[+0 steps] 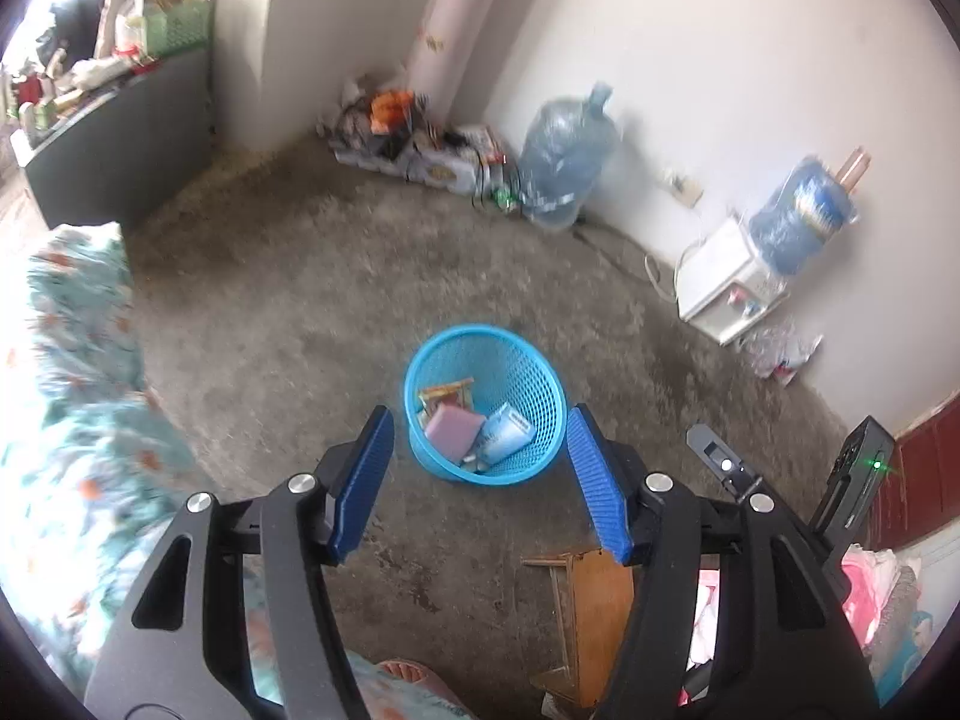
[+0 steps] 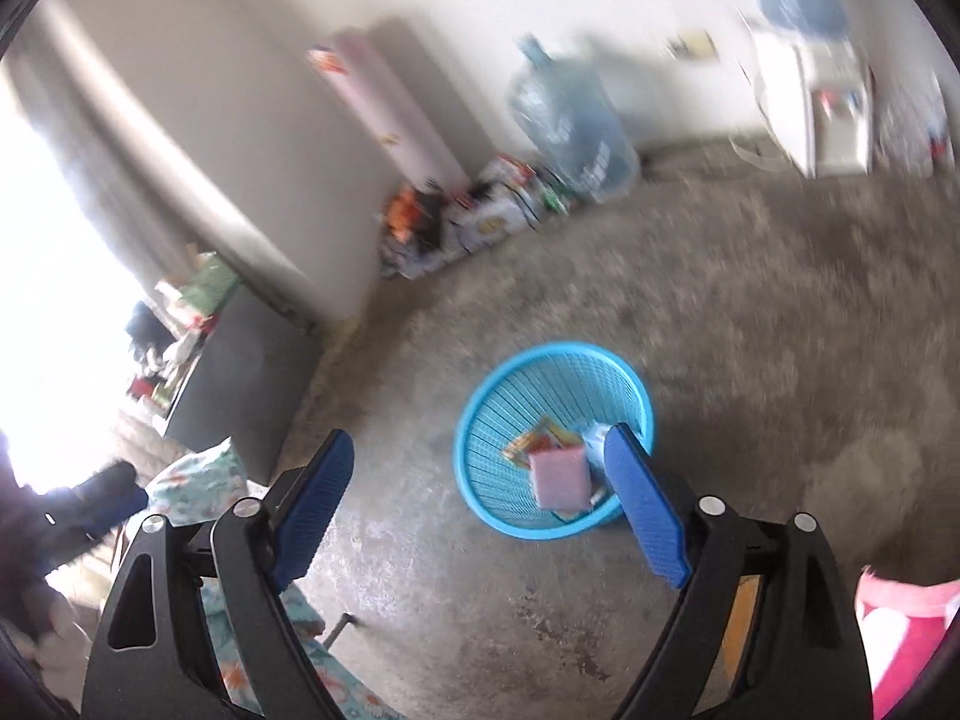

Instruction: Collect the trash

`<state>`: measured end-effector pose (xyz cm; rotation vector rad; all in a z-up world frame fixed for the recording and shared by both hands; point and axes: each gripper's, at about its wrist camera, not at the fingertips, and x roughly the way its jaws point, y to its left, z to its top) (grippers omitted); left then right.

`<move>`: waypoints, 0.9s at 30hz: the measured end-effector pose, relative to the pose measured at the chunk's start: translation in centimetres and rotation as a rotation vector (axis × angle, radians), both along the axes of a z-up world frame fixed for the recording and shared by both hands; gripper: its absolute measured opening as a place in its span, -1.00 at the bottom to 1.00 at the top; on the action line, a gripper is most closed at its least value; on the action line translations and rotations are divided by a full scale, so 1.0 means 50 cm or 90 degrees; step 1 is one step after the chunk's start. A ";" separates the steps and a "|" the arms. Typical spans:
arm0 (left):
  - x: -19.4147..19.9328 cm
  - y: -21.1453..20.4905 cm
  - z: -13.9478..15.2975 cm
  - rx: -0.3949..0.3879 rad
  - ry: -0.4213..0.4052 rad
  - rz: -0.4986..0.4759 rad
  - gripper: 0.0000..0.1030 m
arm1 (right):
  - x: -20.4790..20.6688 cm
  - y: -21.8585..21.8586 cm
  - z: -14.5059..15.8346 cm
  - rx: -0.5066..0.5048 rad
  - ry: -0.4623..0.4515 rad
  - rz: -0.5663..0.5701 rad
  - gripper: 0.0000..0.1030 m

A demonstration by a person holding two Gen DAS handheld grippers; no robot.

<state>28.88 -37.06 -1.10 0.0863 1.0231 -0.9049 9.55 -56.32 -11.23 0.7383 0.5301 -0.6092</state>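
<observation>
A bare concrete floor (image 1: 270, 312) by a white wall, with a blue mesh wastebasket (image 1: 543, 396) standing alone in the middle, seen from above by both grippers.

The left gripper (image 1: 480, 450) and the right gripper (image 2: 474, 468) both hang above the basket with jaws spread and nothing between the pads. Inside the wastebasket lie a pink sponge (image 1: 453, 429), a light blue packet (image 1: 507, 435) and a yellow-red snack wrapper (image 1: 447, 393), so the collected trash sits in the bin. Judging by the empty jaws, the drop looks done and the step in hand is pulling clear. Next would come spotting another piece; clutter lies along the wall near the water jug (image 1: 564, 159) and crumpled plastic beside the white dispenser (image 1: 726, 282), and reaching either calls for a move across the floor and a low approach with jaws wide.
</observation>
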 end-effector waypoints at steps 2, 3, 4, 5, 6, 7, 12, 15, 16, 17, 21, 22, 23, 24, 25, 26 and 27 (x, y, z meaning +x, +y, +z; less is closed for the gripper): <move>-0.013 0.073 0.051 -0.022 -0.026 0.021 0.13 | -0.003 0.046 0.043 -0.041 -0.004 0.024 0.67; -0.020 0.104 0.072 -0.027 -0.041 0.029 0.14 | -0.005 0.067 0.062 -0.058 -0.006 0.034 0.69; -0.031 0.144 0.096 -0.033 -0.069 0.043 0.14 | -0.008 0.092 0.082 -0.079 -0.008 0.042 0.74; -0.042 0.182 0.117 -0.039 -0.098 0.058 0.14 | -0.012 0.118 0.100 -0.098 -0.016 0.056 0.78; -0.053 0.219 0.137 -0.044 -0.126 0.072 0.15 | -0.015 0.141 0.116 -0.114 -0.022 0.066 0.80; -0.065 0.258 0.154 -0.049 -0.153 0.090 0.18 | -0.016 0.165 0.128 -0.131 -0.014 0.071 0.84; -0.109 0.465 0.213 -0.085 -0.210 0.203 0.21 | -0.012 0.283 0.173 -0.224 0.017 0.124 0.85; -0.133 0.588 0.224 -0.073 -0.216 0.260 0.22 | -0.004 0.335 0.184 -0.229 0.007 0.193 0.87; -0.145 0.629 0.228 -0.067 -0.224 0.283 0.22 | -0.001 0.349 0.186 -0.226 0.001 0.216 0.87; -0.153 0.662 0.232 -0.063 -0.230 0.301 0.24 | 0.000 0.363 0.190 -0.226 -0.009 0.236 0.87; -0.199 0.830 0.238 -0.056 -0.246 0.402 0.31 | 0.016 0.431 0.203 -0.205 -0.046 0.306 0.87; -0.212 0.863 0.236 -0.057 -0.247 0.423 0.32 | 0.022 0.448 0.205 -0.193 -0.052 0.329 0.87; -0.220 0.892 0.233 -0.057 -0.247 0.440 0.32 | 0.031 0.468 0.207 -0.181 -0.055 0.350 0.87; -0.227 0.919 0.227 -0.057 -0.247 0.457 0.32 | 0.035 0.489 0.210 -0.169 -0.058 0.368 0.87; -0.236 0.941 0.221 -0.056 -0.246 0.471 0.32 | 0.040 0.506 0.213 -0.156 -0.060 0.387 0.87; -0.242 0.956 0.215 -0.055 -0.246 0.480 0.33 | 0.043 0.521 0.213 -0.145 -0.062 0.403 0.87; -0.250 0.975 0.206 -0.053 -0.244 0.489 0.33 | 0.047 0.537 0.214 -0.134 -0.063 0.416 0.87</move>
